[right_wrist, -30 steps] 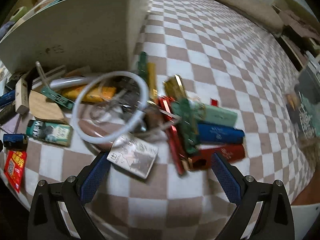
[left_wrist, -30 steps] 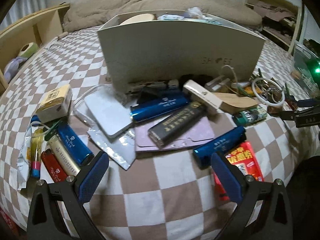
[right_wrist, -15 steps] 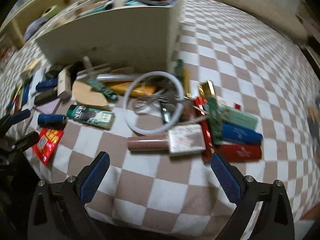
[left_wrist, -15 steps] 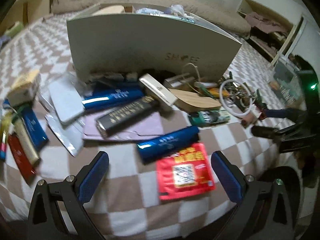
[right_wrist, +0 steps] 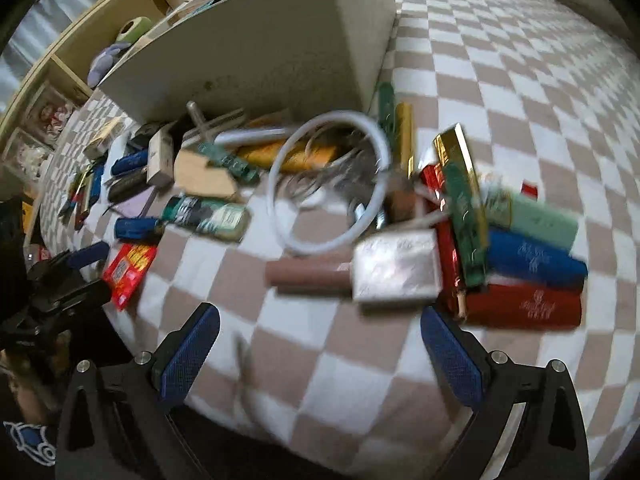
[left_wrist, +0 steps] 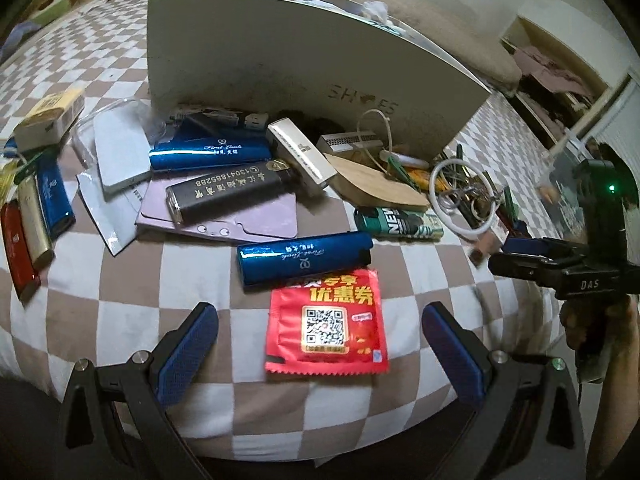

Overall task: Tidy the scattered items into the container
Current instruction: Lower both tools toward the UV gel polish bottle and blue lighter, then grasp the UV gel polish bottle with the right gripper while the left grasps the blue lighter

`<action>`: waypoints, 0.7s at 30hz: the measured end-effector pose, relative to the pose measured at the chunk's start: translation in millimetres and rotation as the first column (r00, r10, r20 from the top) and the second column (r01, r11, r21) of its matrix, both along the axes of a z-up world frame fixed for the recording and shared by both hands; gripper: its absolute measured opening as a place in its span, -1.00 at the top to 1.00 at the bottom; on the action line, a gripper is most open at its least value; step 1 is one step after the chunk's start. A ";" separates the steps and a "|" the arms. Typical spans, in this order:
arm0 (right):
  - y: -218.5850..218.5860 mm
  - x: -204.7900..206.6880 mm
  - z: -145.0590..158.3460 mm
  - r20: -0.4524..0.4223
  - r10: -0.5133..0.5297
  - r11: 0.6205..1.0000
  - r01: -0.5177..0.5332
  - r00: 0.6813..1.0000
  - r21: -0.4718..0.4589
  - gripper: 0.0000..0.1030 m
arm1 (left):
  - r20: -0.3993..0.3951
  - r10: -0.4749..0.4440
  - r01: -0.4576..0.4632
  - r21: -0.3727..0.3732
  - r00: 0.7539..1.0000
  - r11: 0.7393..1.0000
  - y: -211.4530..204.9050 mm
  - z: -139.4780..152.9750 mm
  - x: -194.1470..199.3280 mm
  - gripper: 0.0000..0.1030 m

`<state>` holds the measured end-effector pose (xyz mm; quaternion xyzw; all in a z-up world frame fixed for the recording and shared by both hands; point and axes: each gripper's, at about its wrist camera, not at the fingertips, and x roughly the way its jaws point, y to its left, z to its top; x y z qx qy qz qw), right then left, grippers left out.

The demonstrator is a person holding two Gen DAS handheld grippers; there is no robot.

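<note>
A white shoe box (left_wrist: 304, 68) (right_wrist: 256, 60) stands on the checkered bed, holding several items. Scattered before it lie lighters, packets and cards. My left gripper (left_wrist: 320, 340) is open, its blue pads flanking a red coupon packet (left_wrist: 326, 326) just behind a blue lighter (left_wrist: 304, 256). My right gripper (right_wrist: 320, 344) is open and empty, near a silver case (right_wrist: 394, 266) and a pink tube (right_wrist: 308, 274). A white ring (right_wrist: 328, 184) lies behind them. Red (right_wrist: 524, 306), blue (right_wrist: 536, 258) and green (right_wrist: 540, 220) lighters sit to the right. The right gripper (left_wrist: 520, 252) also shows in the left wrist view.
A black lighter (left_wrist: 228, 188), another blue lighter (left_wrist: 208, 154), a wooden piece (left_wrist: 376, 188) and a green tube (left_wrist: 400, 224) lie near the box. More lighters (left_wrist: 36, 208) sit at far left. Wooden shelves (right_wrist: 92, 36) stand behind. A bed edge runs below both grippers.
My left gripper has swung right and closer, so the red packet now lies between its pads. My right gripper has shifted closer to the silver case and pink tube; its view is blurred.
</note>
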<state>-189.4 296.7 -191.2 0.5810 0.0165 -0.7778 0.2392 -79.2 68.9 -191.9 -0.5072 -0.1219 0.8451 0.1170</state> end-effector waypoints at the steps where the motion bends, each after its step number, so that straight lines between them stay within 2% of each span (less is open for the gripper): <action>1: 1.6 -4.8 0.4 -0.007 0.006 1.000 -0.006 1.000 -0.004 -0.94 | 0.000 0.004 -0.004 -0.005 1.000 1.000 1.5 0.1 0.2 -1.00; 6: 8.4 -2.0 -2.1 -0.067 0.049 0.995 -0.043 0.997 0.085 -0.95 | -0.002 0.024 -0.024 -0.041 1.000 0.999 13.7 -1.4 0.8 -1.00; 9: 6.0 -4.0 -1.2 -0.093 0.108 0.992 -0.101 0.990 0.075 -0.96 | -0.008 0.046 -0.046 -0.065 0.999 0.997 17.8 -3.4 -1.7 -1.00; 13: -10.7 5.1 -2.5 -0.109 0.280 0.959 -0.271 0.954 0.086 -0.96 | -0.009 0.093 -0.093 -0.087 0.996 0.992 21.3 -4.5 -9.1 -1.00; 16: -11.9 11.4 -4.5 -0.119 0.349 0.933 -0.332 0.930 0.143 -0.96 | -0.008 0.141 -0.141 -0.101 0.990 0.985 23.9 -5.7 -15.3 -1.00; 21: -19.7 8.1 -13.3 -0.126 0.312 0.943 -0.292 0.942 0.157 -0.92 | -0.023 0.193 -0.195 -0.153 0.981 0.969 33.3 -10.0 -22.8 -0.96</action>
